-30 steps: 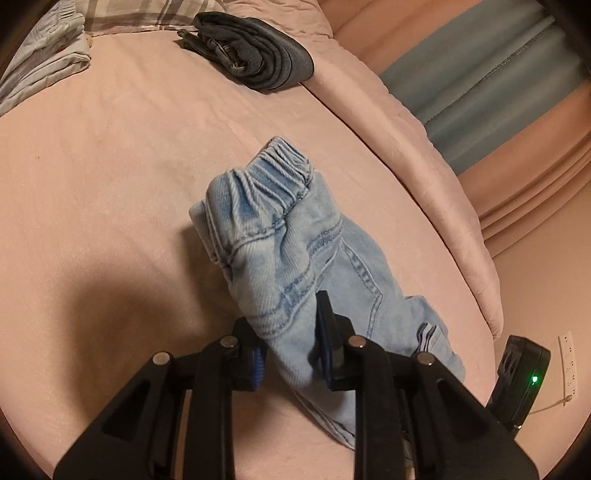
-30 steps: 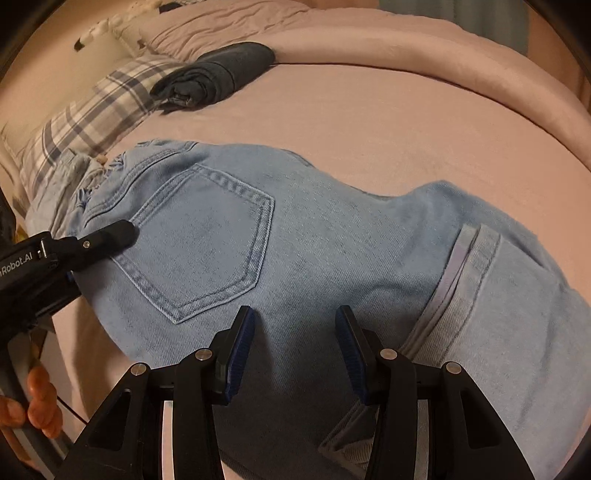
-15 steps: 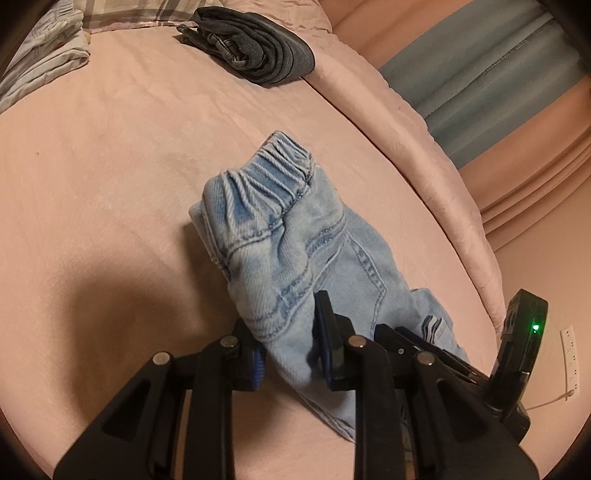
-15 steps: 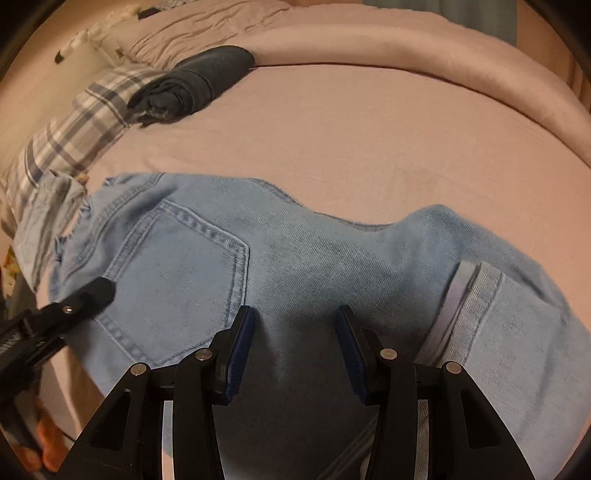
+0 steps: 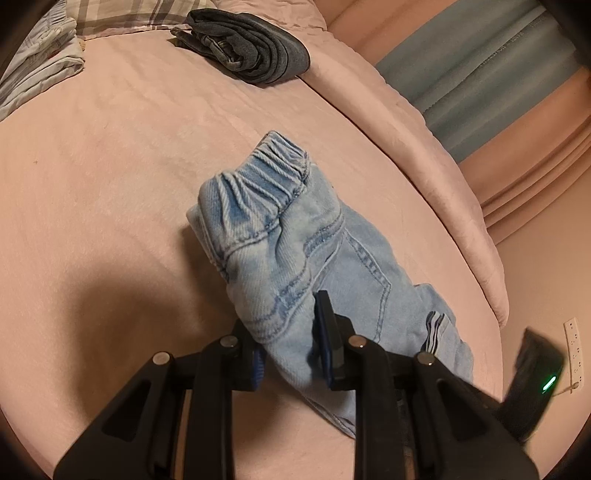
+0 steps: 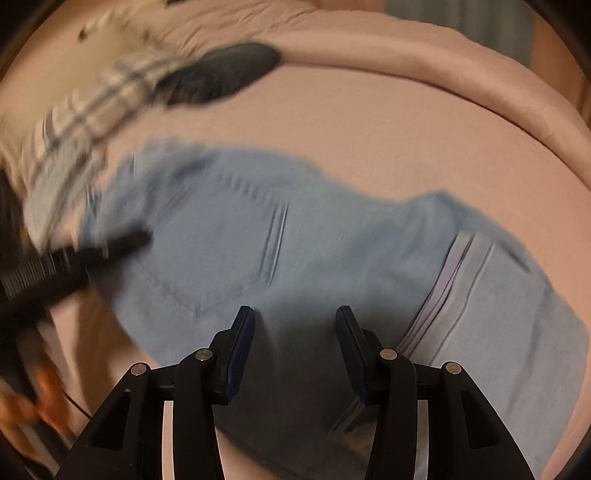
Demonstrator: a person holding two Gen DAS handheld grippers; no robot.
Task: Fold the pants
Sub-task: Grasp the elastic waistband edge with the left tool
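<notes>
**One-sided hold on the jeans, right tool blurred above them**

The left gripper (image 5: 291,341) is clenched on a bunch of the light-blue jeans (image 5: 295,254) at the lower centre of its frame, with denim pinched between the blue pads just below the gathered waistband (image 5: 258,184). The rest of the jeans trail toward the lower right across the pink bed (image 5: 110,166), where a turned cuff (image 5: 437,328) shows.

The right gripper (image 6: 295,332) is released: its jaws stand apart above the denim at the bottom centre of its frame, nothing between them. That view is heavily smeared, so exactly how close the pads sit to the cloth cannot be told. The back pocket (image 6: 207,254) lies centre left, the cuff band (image 6: 454,280) to the right, and the other tool's tip reaches in from the left edge.

What could go wrong, as I judge it:

- The left hold is on a thick, rumpled wad. If that hand pulls sideways before the right one has cloth, the jeans would likely drag and bunch rather than fold, leaving a crooked crease.
- The wad is bulky near the elastic, so layers could slip out of the pinch under load.
- A fast closing of the right jaws in this blur might catch only the top layer, or some bedcover with it, so the leg lifts unevenly.
- The cuff is already turned back; carrying it over could trap that flap inside the fold.

A dark folded garment (image 5: 243,51) in the upper centre and a plaid pillow (image 5: 122,14) in the upper left sit well apart and pose little risk.
</notes>
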